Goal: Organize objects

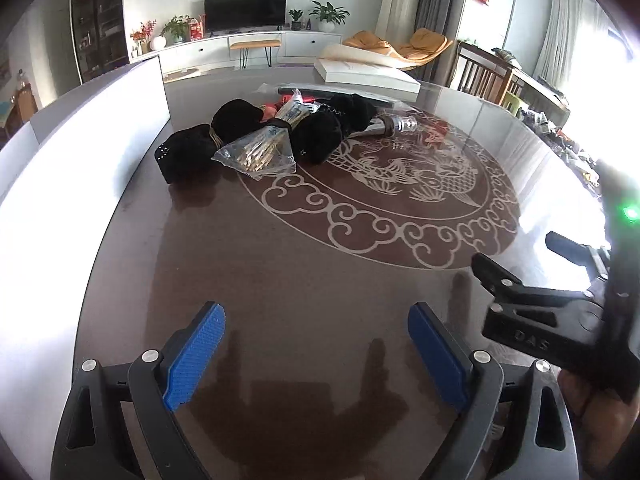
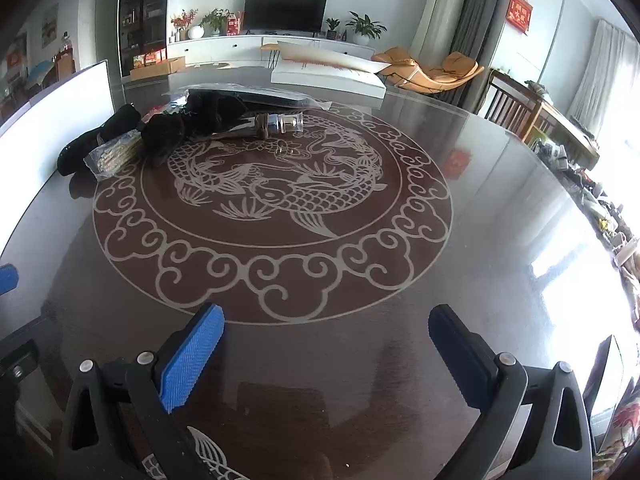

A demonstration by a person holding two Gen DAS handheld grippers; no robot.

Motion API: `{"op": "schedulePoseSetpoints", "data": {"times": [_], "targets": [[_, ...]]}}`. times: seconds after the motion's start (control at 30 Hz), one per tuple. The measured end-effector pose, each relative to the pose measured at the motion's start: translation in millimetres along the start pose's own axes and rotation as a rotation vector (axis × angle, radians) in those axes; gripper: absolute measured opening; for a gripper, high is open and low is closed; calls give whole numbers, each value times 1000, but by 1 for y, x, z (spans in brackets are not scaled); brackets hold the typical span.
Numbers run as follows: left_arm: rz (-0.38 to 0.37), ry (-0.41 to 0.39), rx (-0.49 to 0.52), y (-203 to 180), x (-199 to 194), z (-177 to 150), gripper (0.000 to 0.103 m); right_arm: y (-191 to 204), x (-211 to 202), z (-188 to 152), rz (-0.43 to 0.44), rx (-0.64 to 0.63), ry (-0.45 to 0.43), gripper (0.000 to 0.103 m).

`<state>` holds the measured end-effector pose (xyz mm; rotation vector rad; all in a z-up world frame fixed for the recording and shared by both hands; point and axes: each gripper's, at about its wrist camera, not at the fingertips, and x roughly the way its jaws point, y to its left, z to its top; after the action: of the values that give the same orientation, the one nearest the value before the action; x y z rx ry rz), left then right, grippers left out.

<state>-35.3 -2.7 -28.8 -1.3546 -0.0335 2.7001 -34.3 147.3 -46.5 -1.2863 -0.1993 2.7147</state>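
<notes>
Objects wait in one heap beyond both grippers, at the far left edge of the fish medallion (image 2: pixel 276 188). The left gripper (image 1: pixel 316 354) and right gripper (image 2: pixel 326 354) are both spread apart and hold nothing; each has two blue ribbed pads. In the heap: two clear crinkled bags (image 1: pixel 260 148) of pale sticks, several black fuzzy bundles (image 1: pixel 316 136), one shiny metal and glass piece (image 2: pixel 280 124). The round dark table (image 2: pixel 460 280) is glossy; a living room with one television (image 2: pixel 285 11) lies behind.

Glossy table (image 2: pixel 460 264) (fish motif), black pouches (image 1: pixel 188 156), bagged sticks (image 1: pixel 260 152), bottle (image 2: pixel 280 124)
</notes>
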Motion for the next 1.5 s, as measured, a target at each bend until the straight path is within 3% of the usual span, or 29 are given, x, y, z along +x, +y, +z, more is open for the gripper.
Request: {"op": "schedulePoseSetpoints", "data": {"times": [0.17,0.27,0.33,1.5], "targets": [[45,-8,-2,12,26,7,94,5,6,2,16,-15,15,103],[77,19,38,6,34,13,103,-6,9,-1,86,41,44,103],[67,27,36,4,39,19,103,-13,14,-2,135,92,67,103],[77,25,18,6,49,29,103,-11,19,-3,138,96,66,103]]}}
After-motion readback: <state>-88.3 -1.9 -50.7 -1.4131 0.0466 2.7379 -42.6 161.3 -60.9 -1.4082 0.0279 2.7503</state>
